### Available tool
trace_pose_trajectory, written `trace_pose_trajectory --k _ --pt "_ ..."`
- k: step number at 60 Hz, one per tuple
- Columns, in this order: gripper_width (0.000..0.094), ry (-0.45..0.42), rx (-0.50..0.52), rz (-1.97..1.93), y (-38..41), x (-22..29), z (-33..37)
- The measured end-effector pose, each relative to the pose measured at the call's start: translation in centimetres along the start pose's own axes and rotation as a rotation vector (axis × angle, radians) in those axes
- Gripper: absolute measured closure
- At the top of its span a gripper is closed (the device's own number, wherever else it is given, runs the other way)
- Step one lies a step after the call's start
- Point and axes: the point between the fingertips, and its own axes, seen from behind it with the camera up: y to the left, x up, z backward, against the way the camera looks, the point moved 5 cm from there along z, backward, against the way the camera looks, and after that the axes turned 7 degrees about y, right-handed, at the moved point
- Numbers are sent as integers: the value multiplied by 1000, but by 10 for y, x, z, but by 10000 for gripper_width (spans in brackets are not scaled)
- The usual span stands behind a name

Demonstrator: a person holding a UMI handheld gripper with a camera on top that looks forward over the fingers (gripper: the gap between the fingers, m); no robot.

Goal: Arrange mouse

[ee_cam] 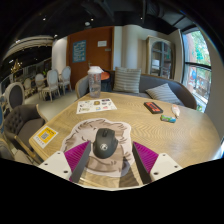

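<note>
A dark grey mouse (104, 141) lies on a mouse mat (100, 168) printed with a pale drawing, at the near edge of a round wooden table (130, 122). My gripper (110, 150) is open. Its magenta pads (76, 153) stand wide to either side of the mouse. The mouse sits between the fingers with a gap on each side, closer to the left finger, and rests on the mat.
A printed sheet (96, 104) lies at the table's middle. A yellow-and-white box (45, 136) is at the left. A dark red item (152, 107) and a green item (167, 118) lie at the right. A sofa with cushions (128, 80) stands beyond the table, and chairs (14, 96) are at the left.
</note>
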Motion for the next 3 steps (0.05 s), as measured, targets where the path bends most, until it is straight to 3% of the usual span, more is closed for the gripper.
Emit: trace_pose_trajectory --k 3 --pt "83 -32 23 -24 -8 -11 26"
